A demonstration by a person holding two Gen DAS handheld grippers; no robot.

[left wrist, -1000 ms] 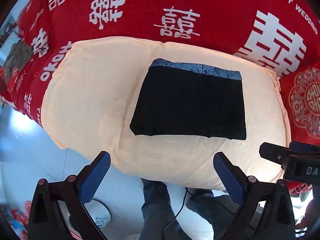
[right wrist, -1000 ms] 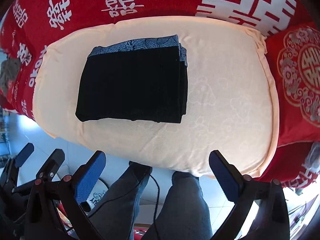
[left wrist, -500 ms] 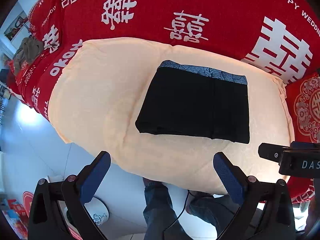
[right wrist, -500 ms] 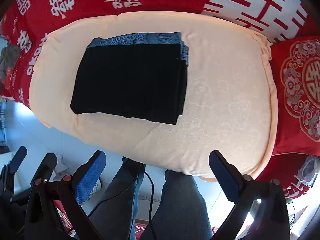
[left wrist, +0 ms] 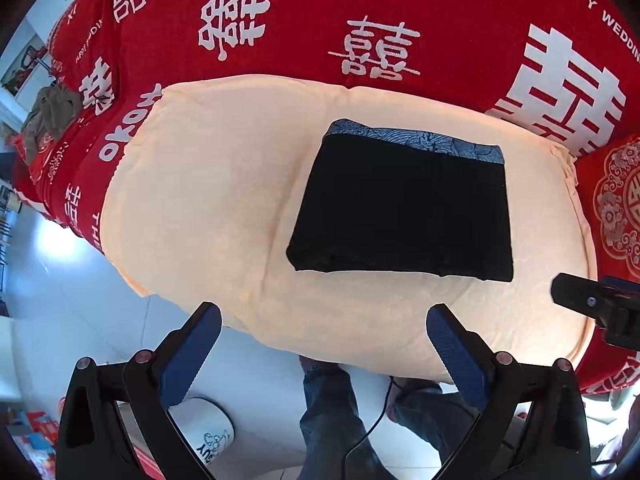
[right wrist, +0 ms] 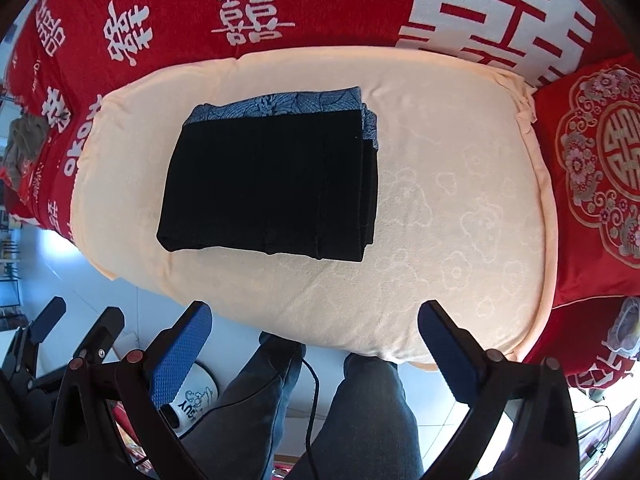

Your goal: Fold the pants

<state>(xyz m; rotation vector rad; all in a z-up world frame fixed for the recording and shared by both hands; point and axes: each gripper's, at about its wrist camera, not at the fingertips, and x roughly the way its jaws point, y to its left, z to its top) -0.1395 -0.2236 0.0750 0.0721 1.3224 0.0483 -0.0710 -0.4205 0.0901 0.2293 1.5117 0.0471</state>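
Observation:
The black pants (left wrist: 404,208) lie folded into a flat rectangle with a blue patterned waistband along the far edge, on a peach towel (left wrist: 208,184) spread over a red bed cover. They also show in the right wrist view (right wrist: 272,184) on the towel (right wrist: 452,208). My left gripper (left wrist: 324,356) is open and empty, held back from the towel's near edge. My right gripper (right wrist: 316,352) is open and empty, also off the near edge; it shows in the left wrist view (left wrist: 600,312) at the right.
The red cover (left wrist: 304,12) carries white characters. A red embroidered cushion (right wrist: 600,168) lies right of the towel. A grey-brown garment (left wrist: 52,112) sits at the far left. The person's legs (right wrist: 320,412), a cable and a white slipper (left wrist: 208,436) are on the tiled floor below.
Both grippers have drawn back and risen slightly from the bed; the folded pants have not moved. Both grippers stay open.

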